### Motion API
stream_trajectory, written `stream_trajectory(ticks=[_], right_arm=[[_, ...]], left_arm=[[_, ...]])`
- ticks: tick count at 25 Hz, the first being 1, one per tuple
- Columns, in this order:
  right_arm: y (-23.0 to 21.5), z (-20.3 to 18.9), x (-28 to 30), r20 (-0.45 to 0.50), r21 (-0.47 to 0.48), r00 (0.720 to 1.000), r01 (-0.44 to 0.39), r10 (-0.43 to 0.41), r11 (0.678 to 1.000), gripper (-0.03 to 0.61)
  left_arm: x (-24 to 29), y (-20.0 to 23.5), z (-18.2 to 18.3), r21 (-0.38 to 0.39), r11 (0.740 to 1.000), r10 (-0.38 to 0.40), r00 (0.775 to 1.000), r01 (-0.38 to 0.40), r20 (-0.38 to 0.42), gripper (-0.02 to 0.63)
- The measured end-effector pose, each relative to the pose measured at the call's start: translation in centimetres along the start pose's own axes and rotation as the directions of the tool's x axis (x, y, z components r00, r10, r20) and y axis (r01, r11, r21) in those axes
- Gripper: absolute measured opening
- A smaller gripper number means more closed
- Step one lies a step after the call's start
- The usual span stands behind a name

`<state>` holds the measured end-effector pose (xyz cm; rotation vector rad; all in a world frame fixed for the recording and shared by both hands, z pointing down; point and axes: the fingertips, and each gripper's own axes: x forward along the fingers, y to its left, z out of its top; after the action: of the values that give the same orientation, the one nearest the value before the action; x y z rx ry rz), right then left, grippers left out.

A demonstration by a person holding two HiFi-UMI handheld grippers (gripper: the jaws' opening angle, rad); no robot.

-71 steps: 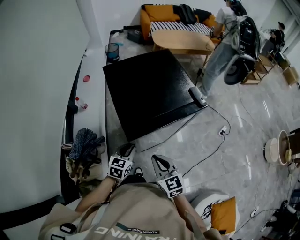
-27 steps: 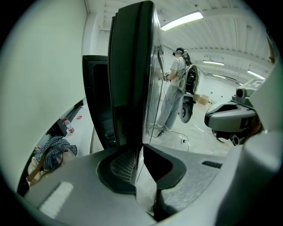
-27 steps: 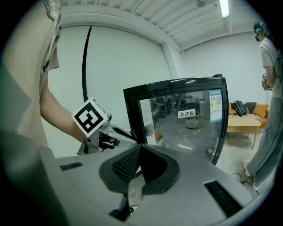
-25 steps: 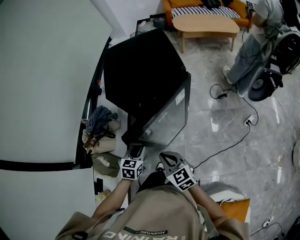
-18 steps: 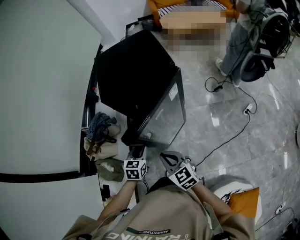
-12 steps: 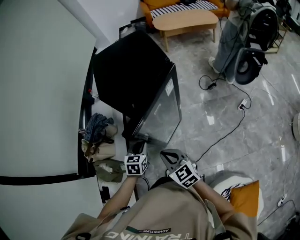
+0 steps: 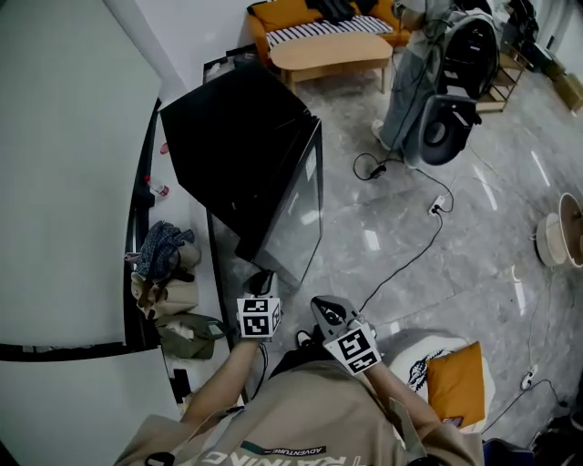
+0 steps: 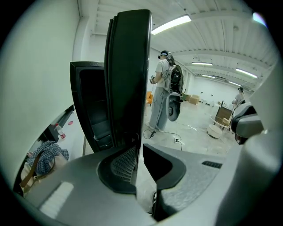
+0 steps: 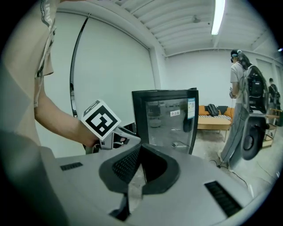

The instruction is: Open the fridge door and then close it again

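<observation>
The left claw (image 8: 138, 154) is clamped on the open fridge door (image 8: 128, 66) at its free edge. The right claw (image 9: 140, 161) is closed and empty.

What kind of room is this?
Probably a big indoor test space dressed like a home: an orange sofa and wooden table near a black fridge, with cables across the shiny floor.

The glossy grey marble floor (image 7: 483, 273) is carrying the black fridge (image 7: 228, 146); a black cable (image 7: 405, 264) is trailing across the tiles to a white power strip (image 7: 438, 204), a wooden coffee table (image 7: 330, 53) is standing beyond, and bags (image 7: 164, 273) are lying heaped along the wall
</observation>
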<state>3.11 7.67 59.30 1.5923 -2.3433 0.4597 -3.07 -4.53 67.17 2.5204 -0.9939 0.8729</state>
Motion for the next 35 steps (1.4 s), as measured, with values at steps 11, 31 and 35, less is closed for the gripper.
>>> stream_trajectory(ticks=[11,31,35], right_arm=[[-0.7,0.1,-1.3,-0.006,0.0,0.999,0.034,-0.034,0.999,-0.005],[-11.8,-1.0,-6.8,0.016,-0.03,0.99,-0.141,0.142,0.99,-0.005],[-13.7,-1.1,-7.6,0.018,-0.078,0.986,-0.166,0.168,0.983,-0.005]], left_arm=[[0.1,-2.6,-0.3,-0.005,0.999,-0.031,0.999,0.031,0.013,0.048],[1.3,-16.4,0.6,-0.16,0.984,0.077,0.997,-0.08,-0.025,0.048],[1.9,-18.9,1.1,-0.182,0.98,0.081,0.996,-0.084,-0.026,0.048]])
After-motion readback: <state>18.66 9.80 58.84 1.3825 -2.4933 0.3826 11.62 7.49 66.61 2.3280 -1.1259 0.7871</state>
